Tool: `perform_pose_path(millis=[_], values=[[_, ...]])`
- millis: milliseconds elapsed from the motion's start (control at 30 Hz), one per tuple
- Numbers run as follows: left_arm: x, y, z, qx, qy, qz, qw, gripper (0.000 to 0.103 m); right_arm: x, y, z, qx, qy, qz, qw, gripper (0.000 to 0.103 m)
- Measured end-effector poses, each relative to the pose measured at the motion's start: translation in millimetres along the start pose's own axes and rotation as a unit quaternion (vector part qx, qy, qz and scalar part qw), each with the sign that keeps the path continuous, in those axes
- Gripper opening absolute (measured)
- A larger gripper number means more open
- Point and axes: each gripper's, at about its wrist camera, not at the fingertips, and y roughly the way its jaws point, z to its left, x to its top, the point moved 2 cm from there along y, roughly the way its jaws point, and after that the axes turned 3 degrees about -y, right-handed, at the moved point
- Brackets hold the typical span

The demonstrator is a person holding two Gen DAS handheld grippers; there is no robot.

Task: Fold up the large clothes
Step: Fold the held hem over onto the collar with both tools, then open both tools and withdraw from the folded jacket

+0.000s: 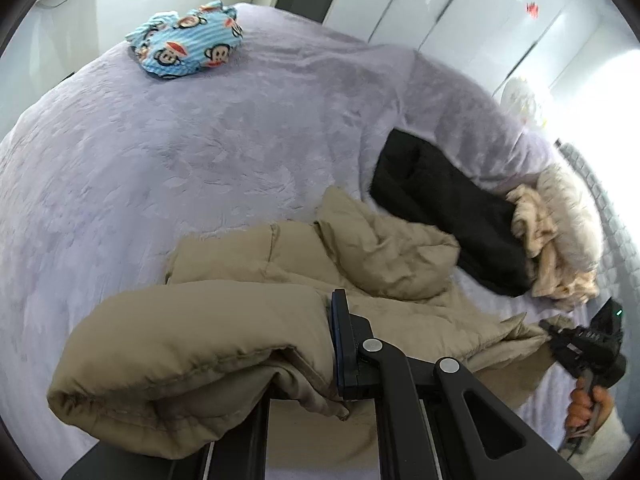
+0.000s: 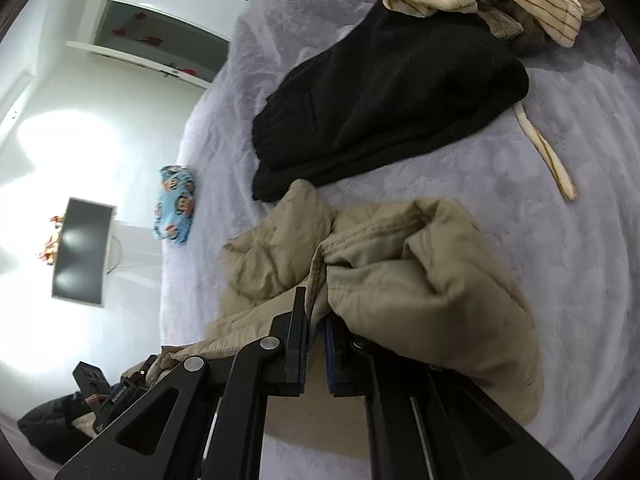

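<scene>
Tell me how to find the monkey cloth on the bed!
Look at the big purple blanket covering the bed. Near its far edge, away from the piled clothes, sits a small bundle, the monkey cloth. It alone is bright blue with cartoon monkey faces.

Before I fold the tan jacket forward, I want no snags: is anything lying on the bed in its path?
Yes: the black garment lies just beyond the tan jacket, touching its far edge.

Wall-mounted screen (image 2: 82, 251); white wardrobe doors (image 1: 452, 12).
</scene>
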Motion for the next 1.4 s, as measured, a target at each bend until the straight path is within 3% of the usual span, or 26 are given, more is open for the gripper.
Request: perform_pose_path(millis=[367,600,800,867,900,933,967,1167,1400], values=[[23,106,14,0.035,0.008,0.068,0.997,0.011,27,64,-34,-0.054,0.044,0.02,0.997,0.008],[21,128,19,0.046,0.006,0.086,0.9952,0.012,36,95,-42,-0.088,0.038,0.039,0.995,0.008],[19,116,11,0.079,0.019,0.09,0.9926,0.013,37,95,-43,-0.087,0.046,0.047,0.994,0.009],[18,106,6,0.092,0.023,0.09,0.9914,0.031,36,89,-39,-0.085,0.04,0.05,0.994,0.018],[18,101,2,0.102,0.026,0.088,0.9905,0.063,35,82,-36,-0.08,0.035,0.05,0.995,0.025],[17,94,-2,0.121,0.032,0.079,0.989,0.088,34,74,-33,-0.076,0.029,0.047,0.996,0.048],[17,88,-5,0.136,0.039,0.069,0.9876,0.092,33,68,-30,-0.072,0.023,0.043,0.996,0.068],[8,50,-36,0.184,0.057,0.047,0.9802,0.092,26,24,-14,-0.03,-0.004,0.02,0.999,0.069],[-6,5,-68,0.202,0.06,0.022,0.9773,0.093,3,-2,-11,-0.025,-0.018,0.02,0.999,0.069]])
